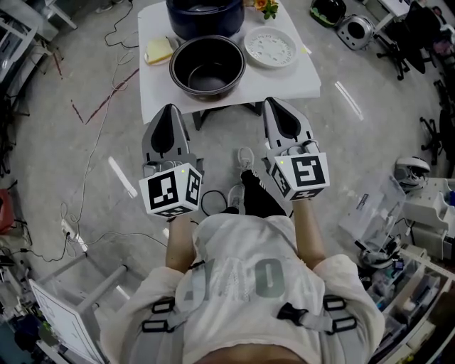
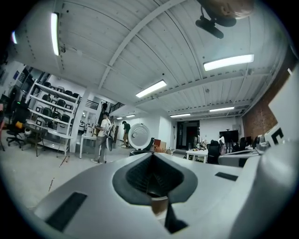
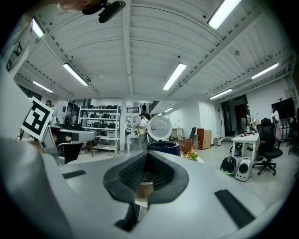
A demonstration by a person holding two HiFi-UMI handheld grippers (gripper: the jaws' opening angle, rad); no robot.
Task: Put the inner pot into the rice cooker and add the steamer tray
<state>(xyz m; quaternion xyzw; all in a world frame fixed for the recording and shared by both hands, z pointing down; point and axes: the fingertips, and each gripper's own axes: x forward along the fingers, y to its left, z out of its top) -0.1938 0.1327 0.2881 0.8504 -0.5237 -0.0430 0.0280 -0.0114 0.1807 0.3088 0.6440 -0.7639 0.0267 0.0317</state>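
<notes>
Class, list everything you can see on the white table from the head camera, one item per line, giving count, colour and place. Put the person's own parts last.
table: one, white, top centre of the head view
rice cooker: one, dark blue, far side of the table
inner pot: one, dark, empty, near edge of the table, in front of the rice cooker
steamer tray: one, white, right of the inner pot
yellow block: one, yellow, left of the inner pot
flowers: one bunch, orange, far right of the table, partly cut off
left gripper: one, grey, fingers shut, empty, short of the table
right gripper: one, grey, fingers shut, empty, short of the table
</notes>
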